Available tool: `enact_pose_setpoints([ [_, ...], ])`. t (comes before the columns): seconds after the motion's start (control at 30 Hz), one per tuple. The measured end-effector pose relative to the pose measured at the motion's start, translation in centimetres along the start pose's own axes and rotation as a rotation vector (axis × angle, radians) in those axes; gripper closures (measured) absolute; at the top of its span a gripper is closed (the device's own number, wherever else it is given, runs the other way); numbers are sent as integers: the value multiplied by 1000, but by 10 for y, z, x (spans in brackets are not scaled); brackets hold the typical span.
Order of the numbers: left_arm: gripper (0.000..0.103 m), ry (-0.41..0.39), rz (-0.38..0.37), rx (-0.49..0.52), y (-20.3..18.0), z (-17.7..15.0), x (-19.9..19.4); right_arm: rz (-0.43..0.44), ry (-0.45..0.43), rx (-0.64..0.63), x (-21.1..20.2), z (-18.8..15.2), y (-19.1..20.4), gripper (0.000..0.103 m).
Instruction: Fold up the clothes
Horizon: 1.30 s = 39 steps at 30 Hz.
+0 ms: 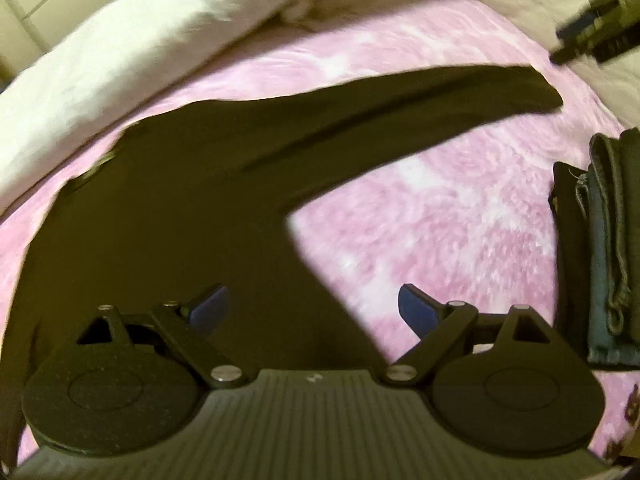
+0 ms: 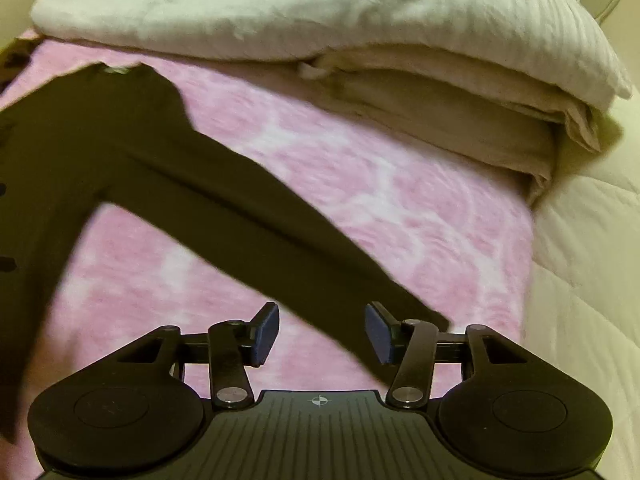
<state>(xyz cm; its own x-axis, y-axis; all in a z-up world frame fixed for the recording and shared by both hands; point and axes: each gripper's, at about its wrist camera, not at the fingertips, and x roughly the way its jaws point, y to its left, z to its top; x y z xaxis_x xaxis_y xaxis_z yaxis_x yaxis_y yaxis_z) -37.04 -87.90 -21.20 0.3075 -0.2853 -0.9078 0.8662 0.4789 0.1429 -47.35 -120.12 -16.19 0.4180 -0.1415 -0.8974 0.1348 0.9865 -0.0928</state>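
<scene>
A dark long-sleeved garment (image 1: 160,208) lies flat on the pink patterned blanket (image 1: 420,220). One sleeve (image 1: 400,100) stretches toward the far right. My left gripper (image 1: 312,308) is open and empty, hovering over the garment's body near its side edge. The right gripper shows at the top right of the left wrist view (image 1: 592,36), beyond the cuff. In the right wrist view the sleeve (image 2: 248,216) runs diagonally from the garment's body to between the open blue pads (image 2: 264,332) of my right gripper (image 2: 322,334). It holds nothing.
A stack of folded dark and denim clothes (image 1: 600,248) sits at the right. White and beige folded bedding (image 2: 360,48) is piled at the far side of the blanket. A cream quilt (image 2: 592,260) borders the blanket on the right.
</scene>
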Motion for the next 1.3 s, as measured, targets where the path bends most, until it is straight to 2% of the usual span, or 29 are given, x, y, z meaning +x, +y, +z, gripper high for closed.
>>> enact_pose_setpoints([
  [0.13, 14, -16, 85, -94, 40, -44, -52, 99, 24, 31, -7, -2, 51, 50],
  [0.33, 13, -13, 186, -248, 105, -119, -113, 162, 38, 10, -28, 0, 140, 50],
  [0.53, 13, -41, 243, -343, 180, -196, -148, 183, 32, -18, -51, 18, 246, 49],
  [0.7, 13, -84, 226, -320, 250, -250, -158, 120, 24, -34, -59, 42, 338, 49],
  [0.8, 13, -97, 214, -264, 289, -276, -166, 60, 62, -4, -63, 56, 390, 49],
  [0.97, 13, -100, 232, -228, 339, -309, -185, 52, 62, -7, -78, 76, 471, 49],
  [1.1, 13, -110, 222, -272, 367, -326, -189, 52, 57, -19, -87, 83, 514, 49],
  [1.3, 13, -108, 230, -277, 377, -338, -197, 77, 50, -62, -88, 87, 549, 49],
])
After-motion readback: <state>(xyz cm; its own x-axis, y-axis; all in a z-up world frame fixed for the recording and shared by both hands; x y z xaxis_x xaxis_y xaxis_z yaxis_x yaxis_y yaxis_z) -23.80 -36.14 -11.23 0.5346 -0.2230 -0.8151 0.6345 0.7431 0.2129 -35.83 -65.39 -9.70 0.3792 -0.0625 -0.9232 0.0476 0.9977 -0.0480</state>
